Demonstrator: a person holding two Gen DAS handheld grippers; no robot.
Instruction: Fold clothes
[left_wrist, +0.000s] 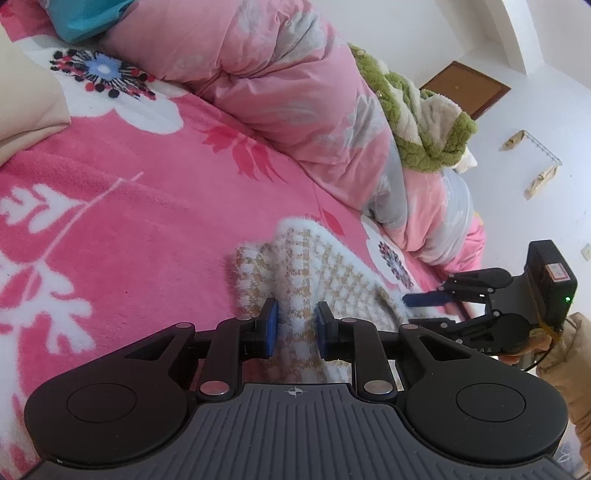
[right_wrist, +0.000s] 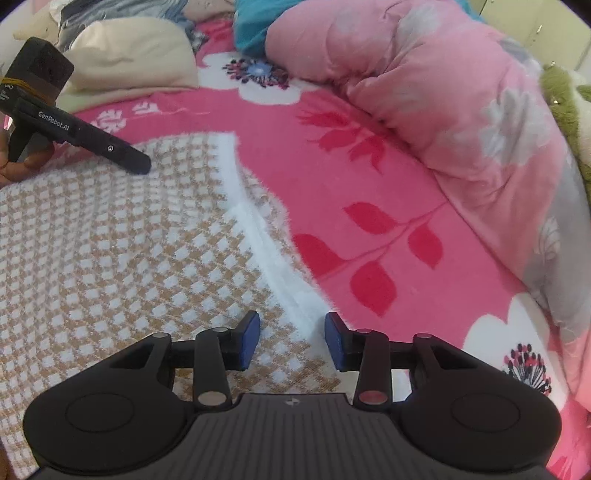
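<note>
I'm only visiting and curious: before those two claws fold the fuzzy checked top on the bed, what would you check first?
1. Left gripper open, straddling a ridge of the checked garment: ok.
2. Right gripper open over the white edge band: ok.
3. Fabric actually gripped: not ok, neither has closed.
4. Garment lying flat: not ok, bunched near the left gripper.
5. Free space on the pink blanket: ok.
6. Sleeves tucked: cannot tell.
</note>
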